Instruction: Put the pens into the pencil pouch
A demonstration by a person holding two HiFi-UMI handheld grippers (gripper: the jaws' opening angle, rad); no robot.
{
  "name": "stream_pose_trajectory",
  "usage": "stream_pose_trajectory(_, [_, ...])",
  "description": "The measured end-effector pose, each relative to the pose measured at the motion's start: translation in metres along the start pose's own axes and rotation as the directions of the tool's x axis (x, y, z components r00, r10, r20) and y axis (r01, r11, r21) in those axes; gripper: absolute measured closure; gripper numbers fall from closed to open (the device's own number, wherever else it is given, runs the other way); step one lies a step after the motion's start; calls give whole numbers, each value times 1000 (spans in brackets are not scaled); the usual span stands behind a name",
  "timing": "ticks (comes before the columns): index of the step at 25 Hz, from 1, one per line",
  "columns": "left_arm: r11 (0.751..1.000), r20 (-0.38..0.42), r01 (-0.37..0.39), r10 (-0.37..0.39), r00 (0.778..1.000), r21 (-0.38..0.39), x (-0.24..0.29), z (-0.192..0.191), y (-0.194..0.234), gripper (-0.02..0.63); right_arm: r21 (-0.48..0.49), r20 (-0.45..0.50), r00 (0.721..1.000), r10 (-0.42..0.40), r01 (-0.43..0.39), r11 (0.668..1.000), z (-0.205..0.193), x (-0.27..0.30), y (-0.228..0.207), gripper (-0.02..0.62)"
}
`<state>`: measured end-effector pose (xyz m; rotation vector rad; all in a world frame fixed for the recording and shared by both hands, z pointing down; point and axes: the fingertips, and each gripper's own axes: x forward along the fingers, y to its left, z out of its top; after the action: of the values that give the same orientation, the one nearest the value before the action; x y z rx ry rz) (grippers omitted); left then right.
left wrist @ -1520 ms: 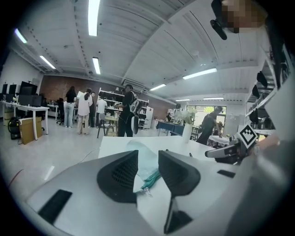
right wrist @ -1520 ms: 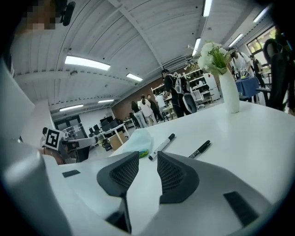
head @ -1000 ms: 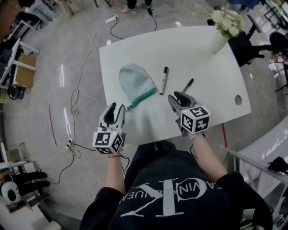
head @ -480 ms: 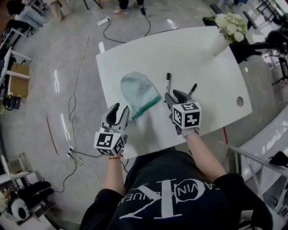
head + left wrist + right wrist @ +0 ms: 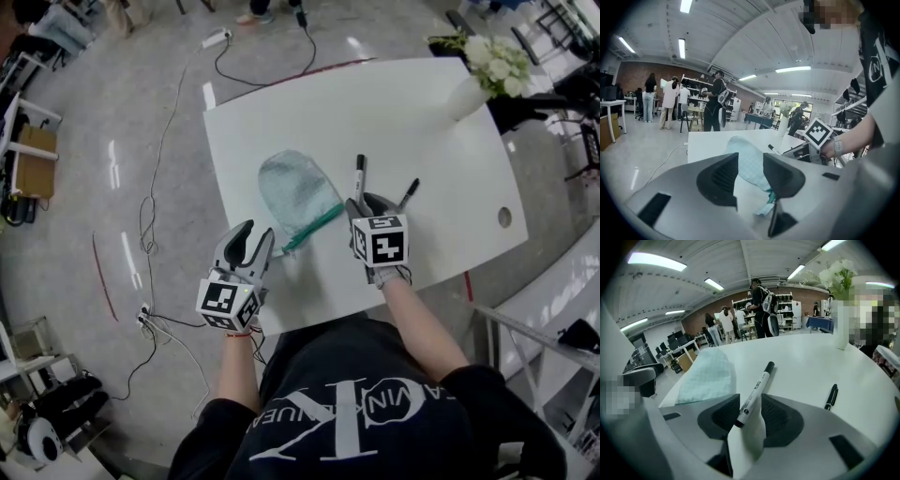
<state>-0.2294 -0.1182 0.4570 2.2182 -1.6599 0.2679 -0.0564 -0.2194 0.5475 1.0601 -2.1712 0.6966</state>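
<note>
My right gripper (image 5: 750, 414): jaws apart, just been opening; near end of marker (image 5: 755, 391) between them, pads not pressing. In head view my cube hides that end. My left gripper (image 5: 750, 172): jaws parted, just been opening, nothing between. Pencil pouch (image 5: 746, 161) lies beyond on table (image 5: 422, 103), green zip end half behind one jaw. Black pen (image 5: 831, 397) right of marker. Vase (image 5: 464, 92) at far corner.
</note>
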Motion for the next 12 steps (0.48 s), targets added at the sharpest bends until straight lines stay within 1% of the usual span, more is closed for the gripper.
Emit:
stream_pose_trajectory(4, [1000,1,18,-18,1000,-1,-1,-3,-3,452,-27,-14,1000,-27,27,999,-5,-4,-4,465])
stream_pose_trajectory(8, [998,-31,49,-48,998,51,4,-7,-16,428,-13,-33,999,-14,13,1000,-10,-8,-7,486])
stream_pose_trajectory(10, [994,-54,70,-65,996,84,9,-11,-23,413,3,-32,999,0,0,1000,-12,-9,-9,514])
stream_pose_trajectory(12, [989,-83,93,-84,993,112,13,-15,-32,396,11,-21,1000,9,-9,1000,-13,-12,-12,518])
